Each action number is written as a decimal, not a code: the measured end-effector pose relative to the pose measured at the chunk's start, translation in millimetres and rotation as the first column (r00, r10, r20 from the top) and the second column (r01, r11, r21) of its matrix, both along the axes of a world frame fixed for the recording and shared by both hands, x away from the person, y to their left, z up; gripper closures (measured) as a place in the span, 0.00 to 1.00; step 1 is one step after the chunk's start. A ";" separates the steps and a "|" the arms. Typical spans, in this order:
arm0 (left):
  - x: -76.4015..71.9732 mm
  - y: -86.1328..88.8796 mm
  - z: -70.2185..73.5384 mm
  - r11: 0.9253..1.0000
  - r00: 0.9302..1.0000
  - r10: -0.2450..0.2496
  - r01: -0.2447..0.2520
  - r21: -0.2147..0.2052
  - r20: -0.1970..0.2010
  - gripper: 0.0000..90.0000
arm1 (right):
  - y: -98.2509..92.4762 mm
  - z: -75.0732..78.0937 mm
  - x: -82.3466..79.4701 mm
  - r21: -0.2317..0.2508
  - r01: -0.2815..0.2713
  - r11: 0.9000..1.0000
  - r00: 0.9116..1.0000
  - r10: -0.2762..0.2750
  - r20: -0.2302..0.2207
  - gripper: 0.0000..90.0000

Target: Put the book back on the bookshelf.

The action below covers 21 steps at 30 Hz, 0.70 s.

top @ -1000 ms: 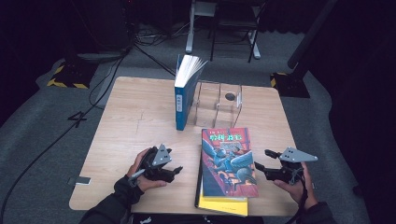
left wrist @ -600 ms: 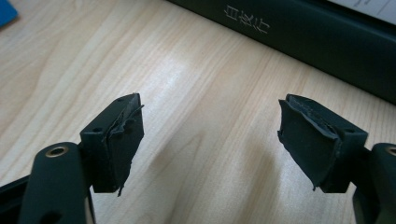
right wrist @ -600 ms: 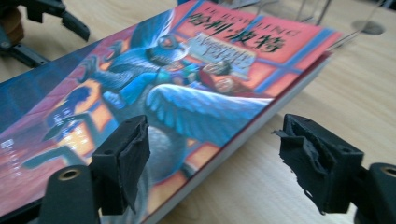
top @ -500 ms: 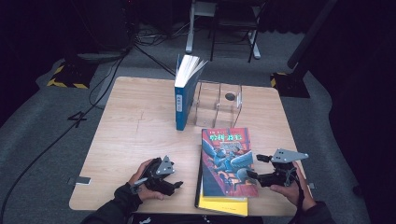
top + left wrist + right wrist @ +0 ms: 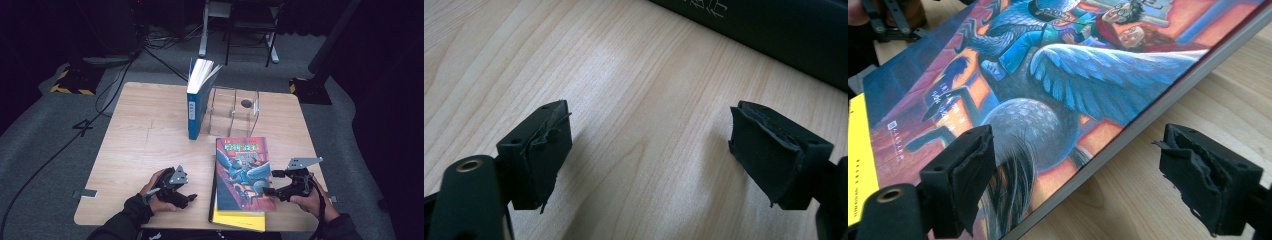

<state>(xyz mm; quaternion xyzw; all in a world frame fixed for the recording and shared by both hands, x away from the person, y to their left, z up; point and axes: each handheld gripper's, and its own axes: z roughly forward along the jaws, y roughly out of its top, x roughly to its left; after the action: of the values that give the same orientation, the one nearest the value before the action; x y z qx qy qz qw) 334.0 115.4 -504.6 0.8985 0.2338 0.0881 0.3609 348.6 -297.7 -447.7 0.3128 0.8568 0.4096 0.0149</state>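
While the person's 2 hands rest near the front edge of the pale wooden table (image 5: pixel 150 135), the work centres on the illustrated paperback book with the red and blue cover (image 5: pixel 243 172), which lies flat on a yellow book (image 5: pixel 239 220) at the front, right of the middle. The right gripper (image 5: pixel 270 190) sits level at the illustrated book's right edge, and its jaws have just been opening; in the right gripper view they stand spread wide, 1 pad (image 5: pixel 965 175) over the cover and the other over bare wood, astride the book's edge without pressing on it. The left gripper (image 5: pixel 190 198) lies low on the table just left of the 2 stacked books, and its jaws have also just been opening; the left gripper view shows them apart with only bare wood between them. Farther back, a blue book with white pages (image 5: pixel 198 100) stands upright, its pages fanned, beside a clear acrylic bookstand (image 5: pixel 235 112).
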 end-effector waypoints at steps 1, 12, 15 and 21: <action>0.4 -0.4 -0.1 1.000 1.000 -0.002 0.002 -0.001 0.000 0.17 | 0.4 -0.6 1.0 0.006 -0.018 1.000 1.000 0.018 -0.008 0.17; 2.7 -1.3 0.0 1.000 1.000 -0.014 0.014 -0.001 -0.001 0.17 | 6.5 3.3 0.9 -0.023 -0.057 0.998 0.998 0.057 0.014 0.17; 3.2 -1.6 -0.1 1.000 1.000 -0.019 0.019 -0.002 -0.002 0.17 | 7.8 6.3 0.2 -0.038 -0.063 0.997 0.997 0.064 0.036 0.18; 3.3 -1.7 -0.1 1.000 1.000 -0.020 0.020 -0.002 -0.002 0.17 | 13.0 19.4 1.8 -0.075 -0.084 0.994 0.990 0.092 0.103 0.24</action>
<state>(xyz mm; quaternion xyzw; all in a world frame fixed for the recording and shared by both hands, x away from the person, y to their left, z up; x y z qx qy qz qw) 337.3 113.7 -504.7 0.9006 0.2252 0.0834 0.3624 350.4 -284.7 -428.3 0.2516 0.8818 0.3953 0.0535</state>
